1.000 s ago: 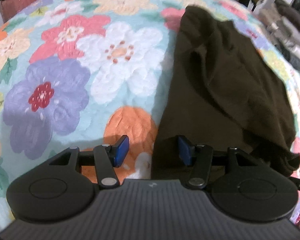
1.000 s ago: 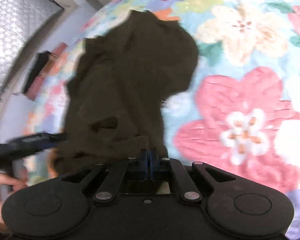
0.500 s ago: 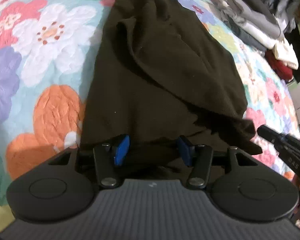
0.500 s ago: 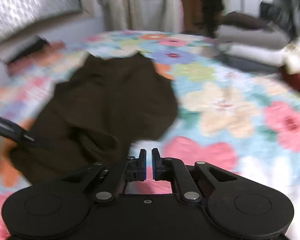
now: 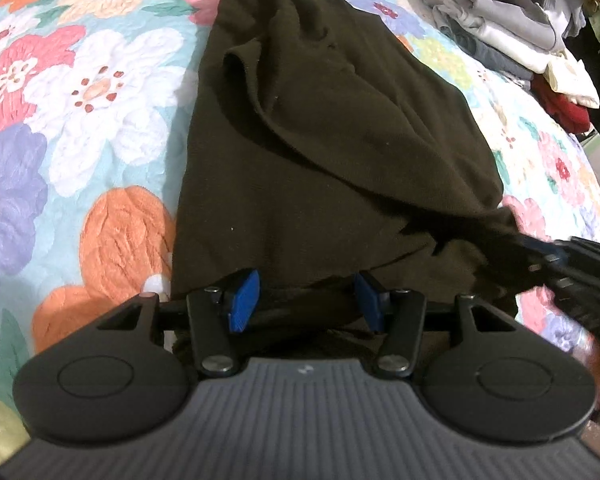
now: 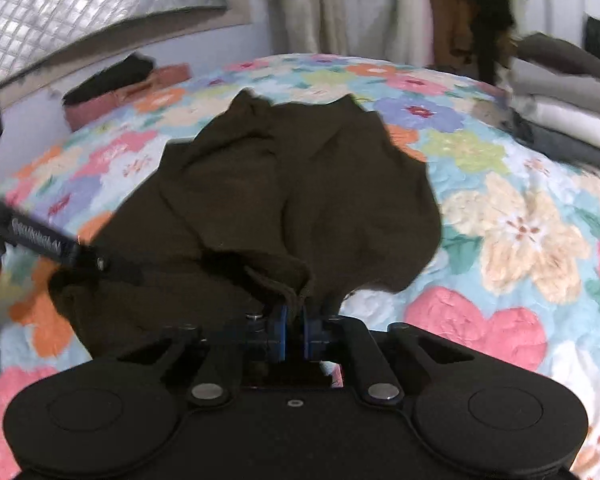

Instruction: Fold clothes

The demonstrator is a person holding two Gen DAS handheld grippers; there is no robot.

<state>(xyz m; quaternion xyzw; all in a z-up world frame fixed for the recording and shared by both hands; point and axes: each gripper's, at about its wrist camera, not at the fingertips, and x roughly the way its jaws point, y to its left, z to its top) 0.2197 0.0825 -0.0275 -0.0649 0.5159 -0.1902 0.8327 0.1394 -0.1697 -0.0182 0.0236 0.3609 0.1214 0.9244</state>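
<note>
While the near end is worked, right gripper: jaws clenched almost together on a bunched corner of the dark brown garment; a puckered ridge of cloth is drawn up into the blue pads.
Left gripper: jaws released, held about half apart. The garment's near hem is seen lying between and under the pads, and no press on it is visible.
Garment, place: laid lengthwise on the floral bedspread, running from the near edge of the bed toward its far edge. The left side lies fairly flat. The right side is lapped over in a thick diagonal fold.
Step in hand (judged): the two near corners are being taken up so that the near end can be carried over the far end.
Left grasp, done well: the jaws should be closed only once every layer of the hem is between the pads, and close to the left corner, not mid-hem.
Lift, done well: both corners should be raised level and kept taut between the grippers, so that the hem is held straight.
Lay-down, done well: the diagonal lap should be shaken or smoothed out first. The carried edge should then be matched to the far edge.
Risk (judged): if the lift is made by the pinched corner alone, the cloth would likely be dragged askew.
Far right edge of bed: stacked clothes, grey and white, well apart from the garment.
</note>
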